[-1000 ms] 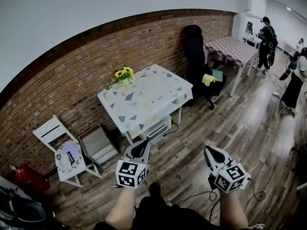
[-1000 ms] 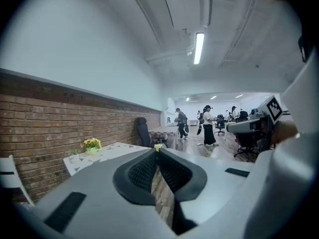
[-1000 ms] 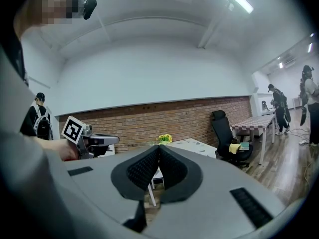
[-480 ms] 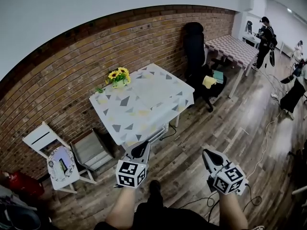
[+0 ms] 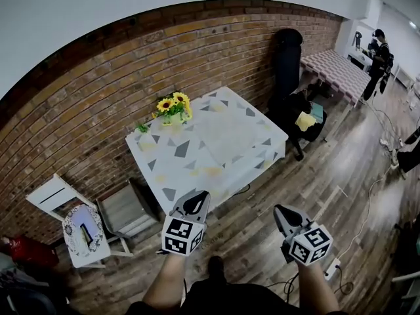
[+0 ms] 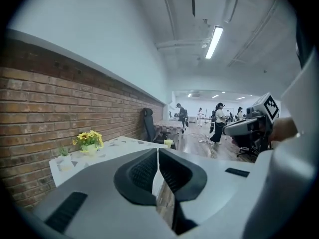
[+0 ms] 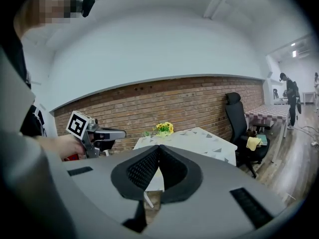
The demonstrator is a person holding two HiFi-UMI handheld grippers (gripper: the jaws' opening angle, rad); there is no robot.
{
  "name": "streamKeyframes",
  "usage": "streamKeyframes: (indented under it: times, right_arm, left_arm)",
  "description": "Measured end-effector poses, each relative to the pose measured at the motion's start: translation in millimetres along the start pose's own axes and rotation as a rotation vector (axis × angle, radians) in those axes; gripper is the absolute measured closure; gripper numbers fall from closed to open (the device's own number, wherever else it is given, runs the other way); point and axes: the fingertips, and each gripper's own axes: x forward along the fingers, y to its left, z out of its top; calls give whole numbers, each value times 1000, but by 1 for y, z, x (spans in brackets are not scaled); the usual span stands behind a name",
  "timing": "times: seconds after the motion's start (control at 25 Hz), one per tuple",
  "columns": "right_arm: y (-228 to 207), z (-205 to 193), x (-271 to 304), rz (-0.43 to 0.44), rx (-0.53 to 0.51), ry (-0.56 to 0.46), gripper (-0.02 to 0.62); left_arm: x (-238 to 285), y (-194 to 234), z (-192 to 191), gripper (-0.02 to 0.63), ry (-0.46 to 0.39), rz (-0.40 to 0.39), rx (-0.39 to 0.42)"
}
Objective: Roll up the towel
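Your left gripper (image 5: 199, 198) and right gripper (image 5: 279, 211) both have their jaws pressed together on nothing, short of the table (image 5: 190, 184). Square up to its near edge and open them before reaching. The towel (image 5: 228, 134) seems to be the pale patch on the patterned top, though that's hard to confirm. Sunflowers (image 5: 172, 104) stand by the brick wall (image 5: 98, 90), and the floor (image 5: 262, 195) is wood.

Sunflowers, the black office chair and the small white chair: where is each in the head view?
Sunflowers (image 5: 172, 103), head view, on the yellow blooms.
Office chair (image 5: 289, 54), head view, on its black backrest.
White chair (image 5: 44, 190), head view, on its backrest.
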Motion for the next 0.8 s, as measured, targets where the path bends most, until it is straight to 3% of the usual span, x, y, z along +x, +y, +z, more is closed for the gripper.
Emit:
streamKeyframes:
  times: [0.44, 0.8]
  right_arm:
    - [-9, 38, 80, 36, -51, 2, 581]
    - [-75, 54, 148, 78, -15, 8, 581]
  left_arm:
    - [48, 57, 14, 585, 22, -27, 6]
    - [123, 82, 19, 584, 80, -15, 8]
